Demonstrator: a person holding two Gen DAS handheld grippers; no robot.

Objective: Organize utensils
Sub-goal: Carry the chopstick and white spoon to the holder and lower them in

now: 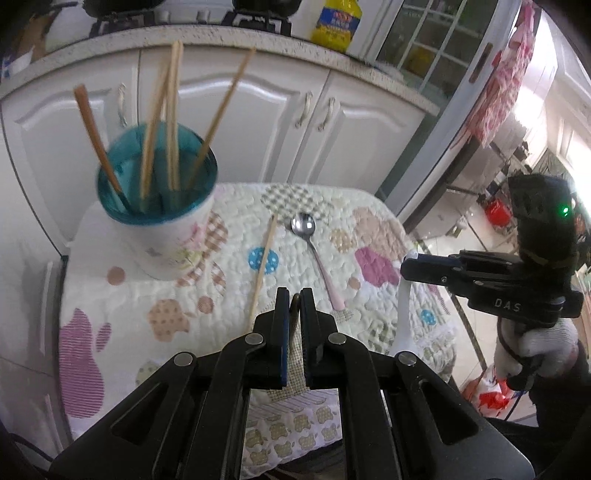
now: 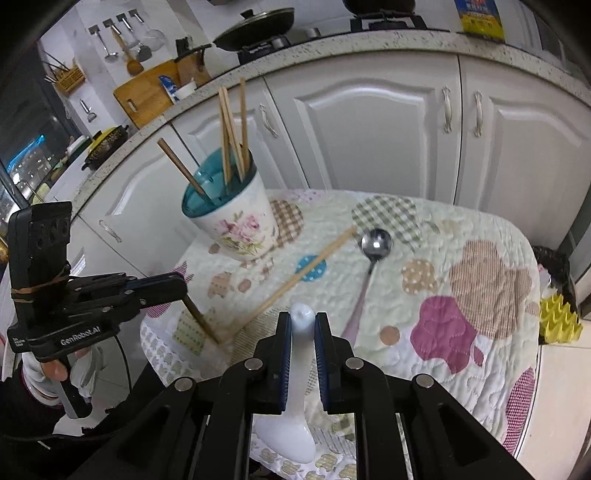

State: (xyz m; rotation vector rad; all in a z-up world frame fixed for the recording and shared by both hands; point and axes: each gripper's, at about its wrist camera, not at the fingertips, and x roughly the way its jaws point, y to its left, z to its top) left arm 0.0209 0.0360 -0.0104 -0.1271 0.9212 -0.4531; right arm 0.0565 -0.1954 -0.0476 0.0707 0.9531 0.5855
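A floral cup with a teal inside (image 1: 166, 221) (image 2: 232, 218) stands at the table's far left and holds several wooden chopsticks. My left gripper (image 1: 294, 295) (image 2: 181, 288) is shut on a brown chopstick (image 2: 201, 317) near the front edge, its tip on the cloth. My right gripper (image 2: 303, 317) (image 1: 406, 264) is shut on a white ceramic spoon (image 2: 291, 417) (image 1: 403, 317), bowl hanging down. A loose light chopstick (image 1: 264, 266) (image 2: 306, 273) and a metal spoon with a pink handle (image 1: 314, 247) (image 2: 369, 266) lie on the cloth mid-table.
The small table has a quilted patchwork cloth (image 2: 461, 295). White cabinets (image 2: 369, 129) and a speckled counter with a yellow bottle (image 1: 336, 24) stand behind. A yellow object (image 2: 557, 321) sits off the table's right side.
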